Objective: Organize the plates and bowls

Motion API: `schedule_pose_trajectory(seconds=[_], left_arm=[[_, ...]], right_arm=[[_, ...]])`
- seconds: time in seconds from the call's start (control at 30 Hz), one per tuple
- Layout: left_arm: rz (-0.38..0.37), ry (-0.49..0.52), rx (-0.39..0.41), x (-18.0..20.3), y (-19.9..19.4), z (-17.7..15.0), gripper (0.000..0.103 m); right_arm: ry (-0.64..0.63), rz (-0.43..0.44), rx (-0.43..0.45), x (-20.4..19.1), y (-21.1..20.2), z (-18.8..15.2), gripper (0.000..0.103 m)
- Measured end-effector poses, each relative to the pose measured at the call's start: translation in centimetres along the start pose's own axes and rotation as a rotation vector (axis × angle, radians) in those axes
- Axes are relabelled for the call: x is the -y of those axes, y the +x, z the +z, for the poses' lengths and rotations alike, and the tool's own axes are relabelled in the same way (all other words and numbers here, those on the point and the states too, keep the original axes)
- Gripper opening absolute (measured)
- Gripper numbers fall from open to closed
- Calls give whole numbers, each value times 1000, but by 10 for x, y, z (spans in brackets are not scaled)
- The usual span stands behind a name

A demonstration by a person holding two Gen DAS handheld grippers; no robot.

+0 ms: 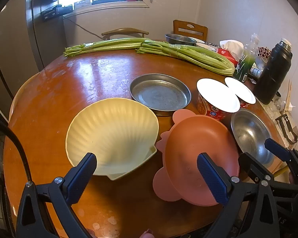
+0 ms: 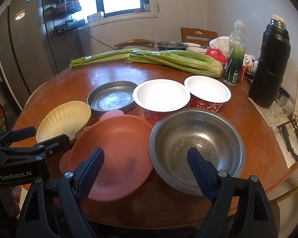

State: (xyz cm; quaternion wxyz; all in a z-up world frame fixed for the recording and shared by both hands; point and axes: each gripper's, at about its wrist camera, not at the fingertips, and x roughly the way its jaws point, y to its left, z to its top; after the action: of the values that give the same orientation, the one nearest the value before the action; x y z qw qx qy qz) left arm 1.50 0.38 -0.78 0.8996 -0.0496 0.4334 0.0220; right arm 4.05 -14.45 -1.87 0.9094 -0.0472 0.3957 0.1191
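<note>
Crowding is being judged the main hazard: the pink plate (image 2: 111, 154) is lying touching the steel bowl (image 2: 196, 150) and overlapping the shell dish (image 1: 111, 134). Both the left gripper (image 1: 147, 178) and right gripper (image 2: 147, 170) are being held wide, empty; neighbours could be knocked.

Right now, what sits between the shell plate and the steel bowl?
The pink plate lies between the shell plate and the steel bowl, seemingly touching or overlapping both. The right wrist view shows it best.
</note>
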Motion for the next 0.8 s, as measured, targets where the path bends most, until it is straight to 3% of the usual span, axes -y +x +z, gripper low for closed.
schedule_pose_trajectory(seconds=[0.4, 0.8], left_arm=[[9, -5, 11, -6, -2, 2, 102], [71, -144, 16, -71, -11, 3, 102]], right_arm=[[-14, 10, 9, -4, 1, 9, 86], [-146, 92, 7, -48, 20, 50, 86]])
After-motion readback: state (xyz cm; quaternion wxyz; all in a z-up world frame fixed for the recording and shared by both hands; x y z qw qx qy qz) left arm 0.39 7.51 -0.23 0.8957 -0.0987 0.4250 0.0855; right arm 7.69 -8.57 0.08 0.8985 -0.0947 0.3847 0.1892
